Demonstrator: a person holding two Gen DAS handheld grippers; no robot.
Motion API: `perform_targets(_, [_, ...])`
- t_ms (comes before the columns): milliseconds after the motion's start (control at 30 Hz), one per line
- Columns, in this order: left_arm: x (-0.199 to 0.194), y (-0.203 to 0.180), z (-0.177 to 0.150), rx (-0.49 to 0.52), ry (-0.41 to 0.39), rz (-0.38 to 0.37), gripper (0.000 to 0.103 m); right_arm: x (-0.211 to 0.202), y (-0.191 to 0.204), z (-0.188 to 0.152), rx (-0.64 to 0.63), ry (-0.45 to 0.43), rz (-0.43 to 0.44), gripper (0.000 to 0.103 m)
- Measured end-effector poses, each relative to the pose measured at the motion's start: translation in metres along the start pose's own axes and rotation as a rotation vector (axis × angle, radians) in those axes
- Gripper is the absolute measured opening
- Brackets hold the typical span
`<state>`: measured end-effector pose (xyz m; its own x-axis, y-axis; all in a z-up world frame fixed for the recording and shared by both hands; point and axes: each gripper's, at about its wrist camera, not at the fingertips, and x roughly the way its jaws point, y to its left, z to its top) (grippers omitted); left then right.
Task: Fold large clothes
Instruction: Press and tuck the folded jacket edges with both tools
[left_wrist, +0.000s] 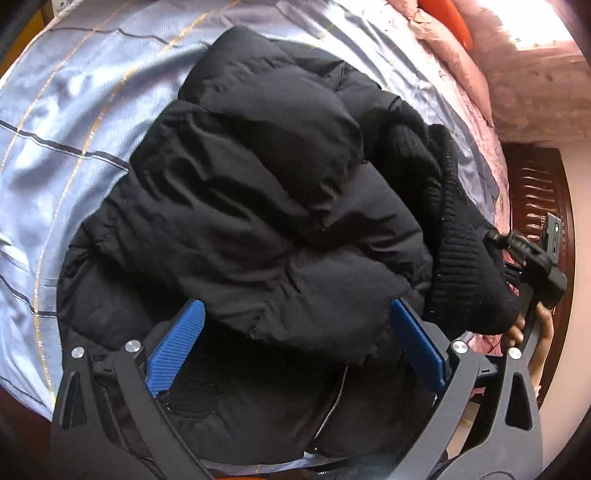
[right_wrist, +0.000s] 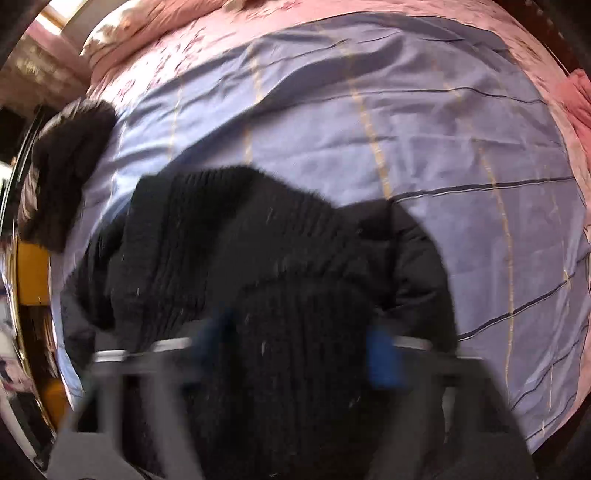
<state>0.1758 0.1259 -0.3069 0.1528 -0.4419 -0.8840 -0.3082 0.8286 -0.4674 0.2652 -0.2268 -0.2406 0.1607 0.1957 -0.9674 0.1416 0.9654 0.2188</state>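
A black puffer jacket (left_wrist: 255, 206) lies bunched on the blue bedsheet (left_wrist: 74, 122), with a black ribbed knit collar (left_wrist: 458, 258) at its right side. My left gripper (left_wrist: 295, 325) is open just above the jacket's near part, blue pads (left_wrist: 177, 343) spread wide with a fold of jacket between them. My right gripper (right_wrist: 299, 347) shows blurred in the right wrist view, its blue pads (right_wrist: 382, 358) on either side of the ribbed knit fabric (right_wrist: 280, 295). It also shows in the left wrist view (left_wrist: 532, 266), held by a hand at the collar's right end.
The blue striped sheet (right_wrist: 406, 140) covers the bed, with a pink quilt (left_wrist: 461, 74) along its far side. An orange pillow (left_wrist: 450, 22) lies at the back. A dark wooden headboard (left_wrist: 535, 192) stands at the right. Another black knit piece (right_wrist: 62, 166) lies at the bed's left edge.
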Motion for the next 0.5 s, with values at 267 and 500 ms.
perform_targets(267, [-0.016,0.004,-0.001,-0.026,-0.043,-0.007,0.101,-0.110,0.069,-0.077,-0.216,-0.260,0.243,0.024])
perform_targets(500, [-0.074,0.060,0.000,-0.282,-0.251,-0.078,0.101,-0.151,0.197,-0.265,-0.942,-0.281,0.250,0.010])
